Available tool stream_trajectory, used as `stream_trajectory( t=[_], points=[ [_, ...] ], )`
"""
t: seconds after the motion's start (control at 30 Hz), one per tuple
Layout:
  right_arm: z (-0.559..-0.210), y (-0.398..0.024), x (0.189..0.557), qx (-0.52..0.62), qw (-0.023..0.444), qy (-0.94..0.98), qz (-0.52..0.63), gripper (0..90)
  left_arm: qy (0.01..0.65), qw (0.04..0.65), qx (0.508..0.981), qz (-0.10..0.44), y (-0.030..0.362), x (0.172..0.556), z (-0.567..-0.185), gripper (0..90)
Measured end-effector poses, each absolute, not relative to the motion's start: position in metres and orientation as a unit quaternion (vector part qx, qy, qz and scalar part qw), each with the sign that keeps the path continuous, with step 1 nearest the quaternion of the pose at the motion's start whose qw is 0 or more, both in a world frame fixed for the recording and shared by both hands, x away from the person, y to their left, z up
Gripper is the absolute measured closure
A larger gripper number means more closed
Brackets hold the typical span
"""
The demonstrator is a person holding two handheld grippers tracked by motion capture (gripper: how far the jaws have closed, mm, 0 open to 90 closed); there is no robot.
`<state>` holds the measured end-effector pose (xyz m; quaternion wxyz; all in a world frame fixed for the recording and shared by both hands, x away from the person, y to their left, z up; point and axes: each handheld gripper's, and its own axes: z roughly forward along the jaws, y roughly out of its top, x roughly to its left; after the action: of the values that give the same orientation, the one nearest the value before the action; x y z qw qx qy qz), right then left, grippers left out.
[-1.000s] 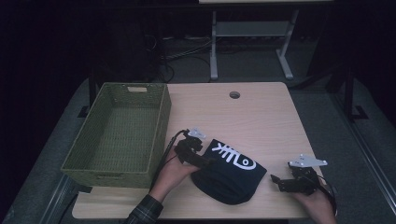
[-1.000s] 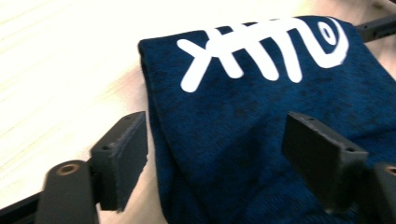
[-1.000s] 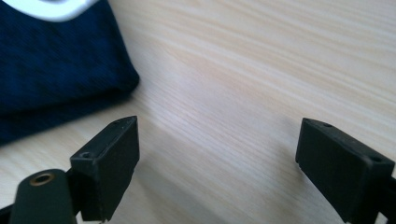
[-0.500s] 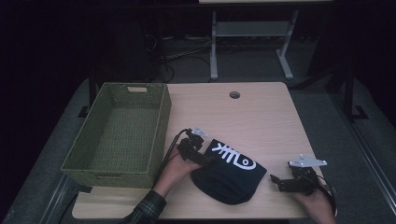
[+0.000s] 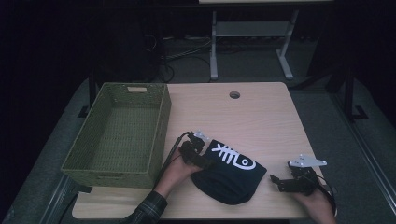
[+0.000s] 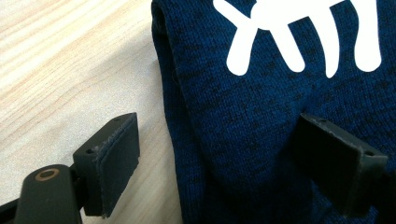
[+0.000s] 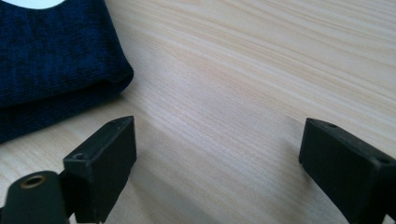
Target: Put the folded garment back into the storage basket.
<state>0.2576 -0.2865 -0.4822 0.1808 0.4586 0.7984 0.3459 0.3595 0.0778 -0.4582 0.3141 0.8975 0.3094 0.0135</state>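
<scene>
Left gripper view: left gripper [image 6: 233, 154] jaws wide, just opened, nothing gripped, straddling folded knit's [image 6: 261, 121] edge w/ one jaw on table [image 6: 60, 70]; recommend deeper bite before closing.

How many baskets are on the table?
1. The green woven basket stands on the left side of the wooden table, beside the folded dark sweater. It looks empty, and no other basket shows.
</scene>
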Motion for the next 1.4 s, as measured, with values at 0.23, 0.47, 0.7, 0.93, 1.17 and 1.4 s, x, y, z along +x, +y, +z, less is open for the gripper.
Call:
stream_trajectory(
  t=[0.23, 0.47, 0.7, 0.93, 1.17, 1.4],
  points=[
    [-0.482, -0.286, 0.257, 0.457, 0.18, 0.799, 0.346, 11.0, 0.295, 0.328, 0.897, -0.012, 0.079, 0.357, -0.457, 35.5],
    [-0.482, -0.286, 0.257, 0.458, 0.18, 0.799, 0.346, 11.1, 0.29, 0.327, 0.899, -0.029, 0.079, 0.358, -0.456, 49.5],
    [-0.482, -0.286, 0.257, 0.457, 0.181, 0.799, 0.347, 11.9, 0.288, 0.319, 0.902, -0.047, 0.078, 0.359, -0.455, 61.0],
    [-0.482, -0.286, 0.257, 0.459, 0.182, 0.797, 0.347, 12.9, 0.287, 0.318, 0.902, -0.056, 0.078, 0.36, -0.455, 71.5],
    [-0.482, -0.286, 0.257, 0.459, 0.183, 0.797, 0.347, 13.0, 0.284, 0.303, 0.908, -0.041, 0.073, 0.356, -0.447, 72.9],
    [-0.482, -0.286, 0.257, 0.458, 0.183, 0.798, 0.347, 13.0, 0.283, 0.297, 0.911, -0.035, 0.069, 0.349, -0.431, 72.7]
  ],
)
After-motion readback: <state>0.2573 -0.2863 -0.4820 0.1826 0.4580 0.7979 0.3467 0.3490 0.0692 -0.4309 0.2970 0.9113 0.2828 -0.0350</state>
